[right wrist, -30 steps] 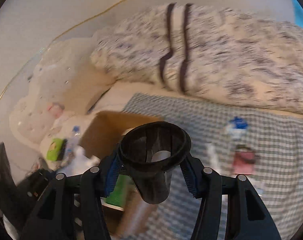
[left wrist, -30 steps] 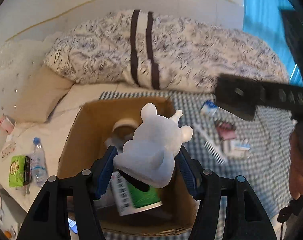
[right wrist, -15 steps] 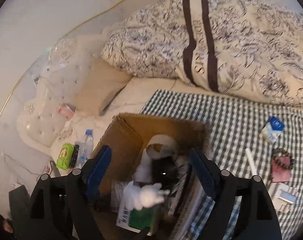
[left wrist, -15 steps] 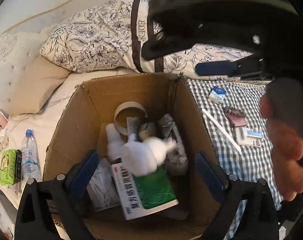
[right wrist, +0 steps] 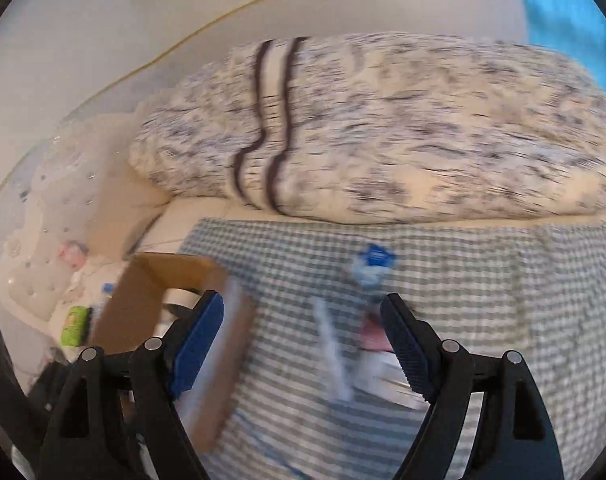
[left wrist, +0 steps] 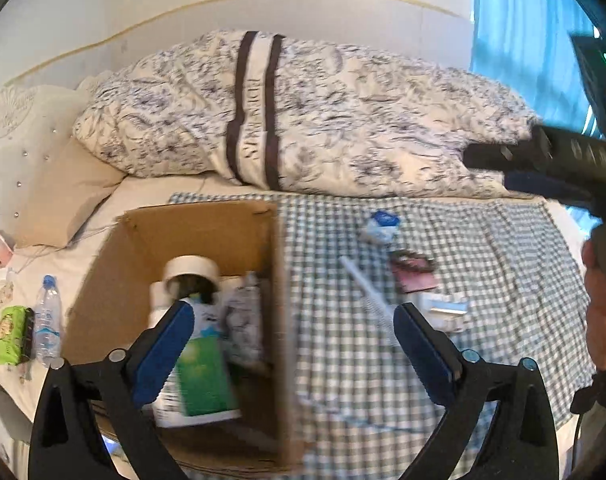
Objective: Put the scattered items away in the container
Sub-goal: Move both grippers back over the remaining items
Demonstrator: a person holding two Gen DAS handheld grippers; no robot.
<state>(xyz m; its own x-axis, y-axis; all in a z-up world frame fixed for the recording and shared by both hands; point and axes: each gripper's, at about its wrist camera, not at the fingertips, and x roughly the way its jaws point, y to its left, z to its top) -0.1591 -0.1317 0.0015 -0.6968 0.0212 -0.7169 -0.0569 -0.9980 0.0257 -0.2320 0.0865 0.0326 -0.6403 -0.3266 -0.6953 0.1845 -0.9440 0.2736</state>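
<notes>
An open cardboard box sits on the bed and holds a tape roll, a green and white carton and other items. On the checked cloth to its right lie a blue-capped packet, a white comb, a dark red item and a small white case. My left gripper hangs open and empty above the box's right wall. My right gripper is open and empty over the cloth, with the box at its left and the blurred comb between its fingers' line.
A large patterned pillow lies behind the cloth, against the headboard. Left of the box are a water bottle, a green pack and a beige cushion. A hand holding the other gripper shows at the right edge.
The left gripper let go of the white toy and the right let go of the dark cup; both fell into the box. Both grippers opened and shifted right, towards the cloth.
</notes>
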